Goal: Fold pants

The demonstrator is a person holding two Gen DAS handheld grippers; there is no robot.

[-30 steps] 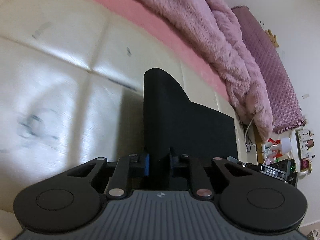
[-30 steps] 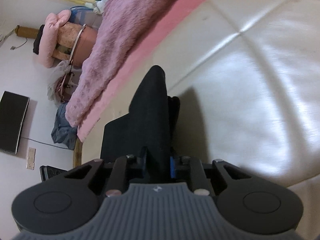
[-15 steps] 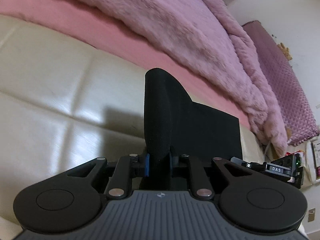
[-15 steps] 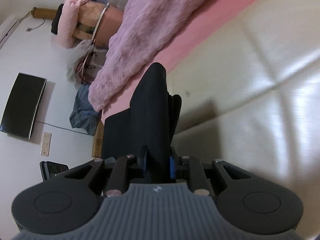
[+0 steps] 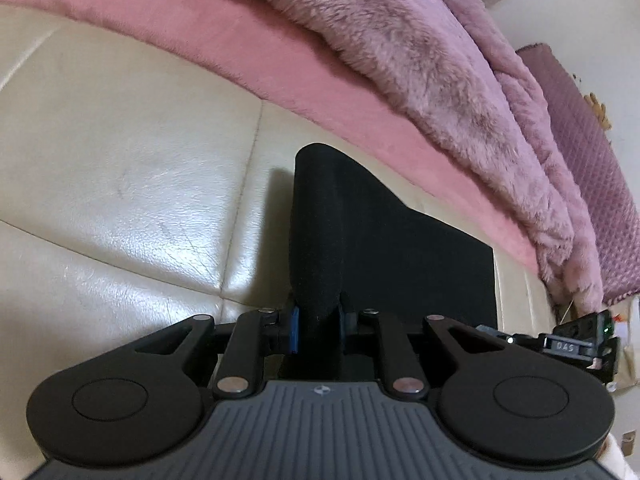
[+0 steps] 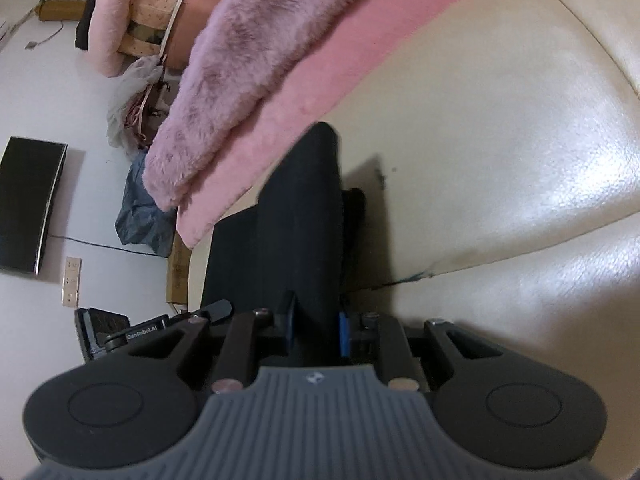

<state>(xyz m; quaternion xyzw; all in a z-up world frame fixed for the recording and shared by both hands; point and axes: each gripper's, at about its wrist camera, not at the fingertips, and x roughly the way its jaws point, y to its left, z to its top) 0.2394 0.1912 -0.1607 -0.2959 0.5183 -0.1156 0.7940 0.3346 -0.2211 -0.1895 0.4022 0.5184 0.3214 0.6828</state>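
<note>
The black pants (image 5: 384, 256) hang stretched between my two grippers above a cream leather surface (image 5: 120, 184). My left gripper (image 5: 318, 330) is shut on one edge of the pants; the cloth bunches up between its blue pads and spreads to the right. My right gripper (image 6: 316, 330) is shut on the other edge of the pants (image 6: 296, 220), which spread to the left. The other gripper shows at the edge of each view.
A pink sheet (image 5: 248, 52) and a fluffy purple blanket (image 5: 420, 60) lie along the far side of the cream surface. In the right wrist view a black screen (image 6: 28, 204) hangs on the wall, with bags (image 6: 140, 208) on the floor.
Both grippers have swung with the pants toward the pink sheet and blanket, which now fill more of each view. The grips have not changed.
</note>
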